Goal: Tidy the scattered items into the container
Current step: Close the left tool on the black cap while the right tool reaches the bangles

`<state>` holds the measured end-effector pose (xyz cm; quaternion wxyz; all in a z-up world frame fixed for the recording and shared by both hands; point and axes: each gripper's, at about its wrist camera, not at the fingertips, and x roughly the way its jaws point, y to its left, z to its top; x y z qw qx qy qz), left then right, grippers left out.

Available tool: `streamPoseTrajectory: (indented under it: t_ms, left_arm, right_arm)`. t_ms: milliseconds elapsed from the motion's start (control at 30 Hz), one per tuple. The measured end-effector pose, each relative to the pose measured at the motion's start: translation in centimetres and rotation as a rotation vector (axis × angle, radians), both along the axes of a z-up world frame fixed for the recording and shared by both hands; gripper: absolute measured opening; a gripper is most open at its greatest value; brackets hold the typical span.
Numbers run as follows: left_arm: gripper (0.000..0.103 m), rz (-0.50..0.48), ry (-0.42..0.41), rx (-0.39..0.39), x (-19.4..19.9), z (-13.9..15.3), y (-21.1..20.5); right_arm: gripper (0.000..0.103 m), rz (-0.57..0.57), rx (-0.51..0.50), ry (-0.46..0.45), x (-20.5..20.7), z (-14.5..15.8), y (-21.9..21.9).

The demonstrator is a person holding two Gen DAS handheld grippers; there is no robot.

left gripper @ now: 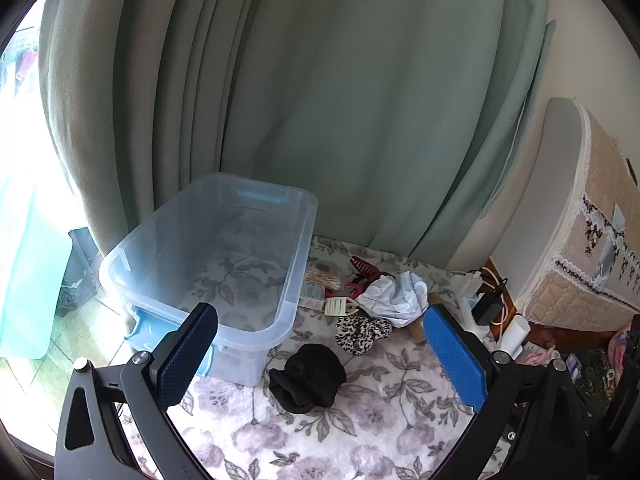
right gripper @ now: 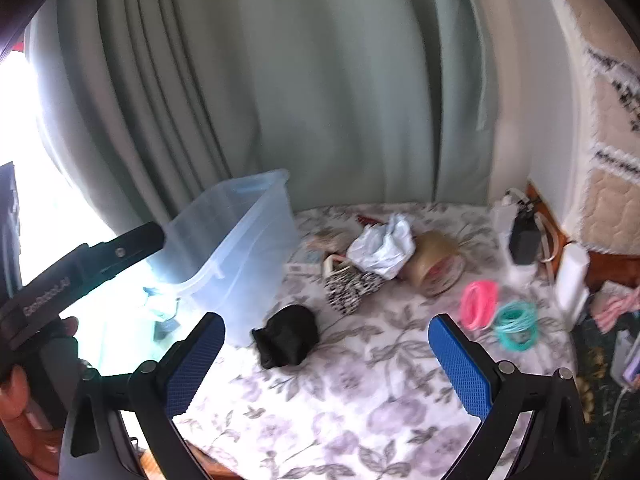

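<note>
The container (left gripper: 208, 248) was clear, glossy plastic with pale-blue latches. The blanket (left gripper: 360, 420) under it looked soft, matt fleece. At its three o'clock lay a black knit cloth (left gripper: 306, 376) and crinkled, perhaps plastic, white wrap (left gripper: 394, 294).

Only legible text: white "GenRobot.AI" lettering along the black left gripper (right gripper: 80, 276) body in the right wrist view.

Green curtain (left gripper: 320, 100) behind; bright window (left gripper: 16, 160) left; mattress (left gripper: 600, 240) right.
</note>
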<state>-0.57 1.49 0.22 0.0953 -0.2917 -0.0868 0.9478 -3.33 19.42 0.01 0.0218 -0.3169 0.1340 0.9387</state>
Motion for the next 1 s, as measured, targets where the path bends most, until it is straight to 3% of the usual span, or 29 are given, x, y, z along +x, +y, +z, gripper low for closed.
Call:
streamPoseTrajectory:
  t_ms: [167,433,533,667,767,1000]
  left_arm:
    - [0.103,-0.042,0.003,0.034,0.0,0.1,-0.1]
    - [0.103,-0.07,-0.029,0.062,-0.4,-0.6,-0.4]
    - [0.103,-0.072,-0.047,0.039,-0.3,-1.3,-0.5]
    - [0.102,-0.092,-0.129,0.015,-0.4,-3.3,0.2]
    - [0.102,-0.122,-0.195,0.028,-0.6,-5.4,1.2]
    - [0.102,-0.176,-0.273,-0.187,-0.9,-9.9,6.2]
  right_arm:
    - [0.103,0.042,-0.071,0.001,-0.1,-0.4,0.0]
    - [0.103,0.046,-0.071,-0.018,-0.2,-0.5,0.3]
    - [0.103,-0.003,-0.071,-0.038,-0.4,-1.1,1.7]
    - [0.103,-0.124,0.079,-0.108,-1.3,-2.5,4.2]
    - [0.103,-0.207,0.033,-0.155,-1.3,-4.3,7.4]
    - [0.103,-0.296,0.044,-0.194,-1.0,-7.1,11.5]
